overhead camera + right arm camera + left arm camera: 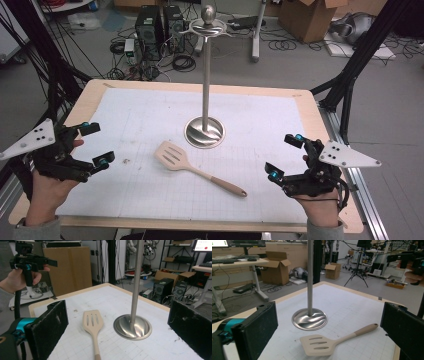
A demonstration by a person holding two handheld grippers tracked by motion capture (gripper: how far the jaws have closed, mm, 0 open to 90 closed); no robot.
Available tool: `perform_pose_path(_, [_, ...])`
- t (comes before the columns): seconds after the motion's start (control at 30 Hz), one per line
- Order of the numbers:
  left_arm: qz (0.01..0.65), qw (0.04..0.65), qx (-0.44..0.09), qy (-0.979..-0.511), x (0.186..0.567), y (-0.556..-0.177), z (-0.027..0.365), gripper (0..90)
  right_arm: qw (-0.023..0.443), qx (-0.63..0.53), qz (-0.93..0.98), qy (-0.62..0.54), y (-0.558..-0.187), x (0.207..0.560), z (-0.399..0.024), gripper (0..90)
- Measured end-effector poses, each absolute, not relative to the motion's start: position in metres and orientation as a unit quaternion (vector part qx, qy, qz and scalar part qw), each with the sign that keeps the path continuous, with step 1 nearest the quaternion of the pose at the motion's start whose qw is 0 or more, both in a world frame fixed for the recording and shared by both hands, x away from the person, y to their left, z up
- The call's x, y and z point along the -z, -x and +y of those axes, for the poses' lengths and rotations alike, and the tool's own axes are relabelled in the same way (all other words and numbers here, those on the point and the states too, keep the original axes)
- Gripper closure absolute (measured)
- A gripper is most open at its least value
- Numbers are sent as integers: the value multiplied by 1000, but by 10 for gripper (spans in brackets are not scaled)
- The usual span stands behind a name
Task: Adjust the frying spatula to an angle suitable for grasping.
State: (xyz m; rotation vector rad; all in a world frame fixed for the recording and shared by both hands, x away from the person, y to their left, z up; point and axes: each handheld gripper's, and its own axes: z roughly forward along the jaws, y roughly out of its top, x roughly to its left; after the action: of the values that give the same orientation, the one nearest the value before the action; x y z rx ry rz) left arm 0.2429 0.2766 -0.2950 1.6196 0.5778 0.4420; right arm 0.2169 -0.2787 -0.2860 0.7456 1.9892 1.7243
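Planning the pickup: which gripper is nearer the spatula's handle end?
Right. The right gripper sits just right of the spatula's handle end; the left gripper waits beyond the blade, farther off. Both stand open.

No text, label, brand, number or sign is readable on anything.

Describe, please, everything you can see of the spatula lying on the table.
The spatula is pale beige all over and looks like silicone or plastic. It has a broad, flat blade with three slots and a slim, rounded handle that darkens slightly toward its end, where there appears to be a small hole. It lies flat on the white gridded mat, blade toward the steel stand's round base but apart from it, handle running diagonally toward the right gripper's side. Nothing but the mat touches it.
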Motion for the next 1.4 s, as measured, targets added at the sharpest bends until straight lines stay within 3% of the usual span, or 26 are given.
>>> perform_pose_path(1.0, [260,632,-197,-703,293,-238,282,17,183,-595,742,-251,-233,307,-256,67])
perform_pose_path(1.07, [262,632,-196,-702,294,-237,282,17,175,-589,749,-247,-237,313,-252,142])
perform_pose_path(1.4, [268,627,-194,-706,298,-239,284,17,155,-566,773,-240,-249,329,-232,153])
